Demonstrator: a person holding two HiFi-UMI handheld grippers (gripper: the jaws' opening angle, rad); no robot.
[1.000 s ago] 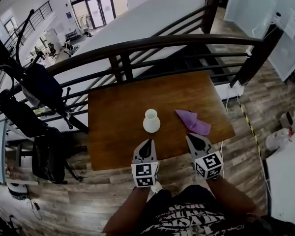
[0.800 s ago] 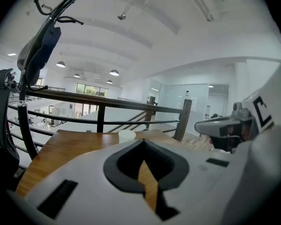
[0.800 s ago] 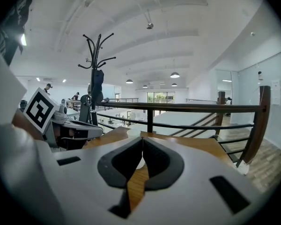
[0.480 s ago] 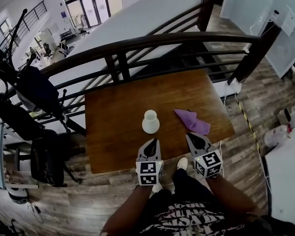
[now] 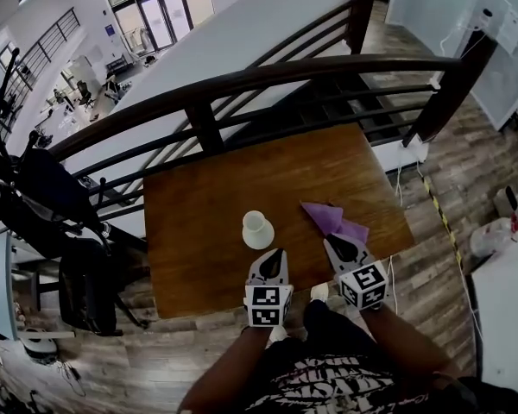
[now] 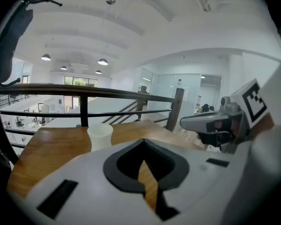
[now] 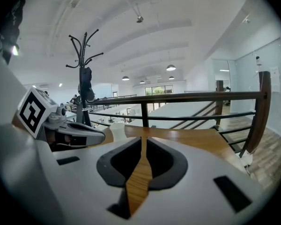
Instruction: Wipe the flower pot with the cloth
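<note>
While the small white round flower pot (image 5: pixel 257 229) stands upright near the middle of the brown wooden table (image 5: pixel 190 222), the crumpled purple cloth (image 5: pixel 332 218) lies at its right, apart from it. Your left gripper (image 5: pixel 275 257) is near the pot and your right gripper (image 5: pixel 339 244) just beside the cloth; both have jaws closed together, holding nothing.

An open office mezzanine, shown by the dark railing (image 5: pixel 242 83), glass partitions (image 6: pixel 171 90) and a coat stand (image 7: pixel 84 55).
</note>
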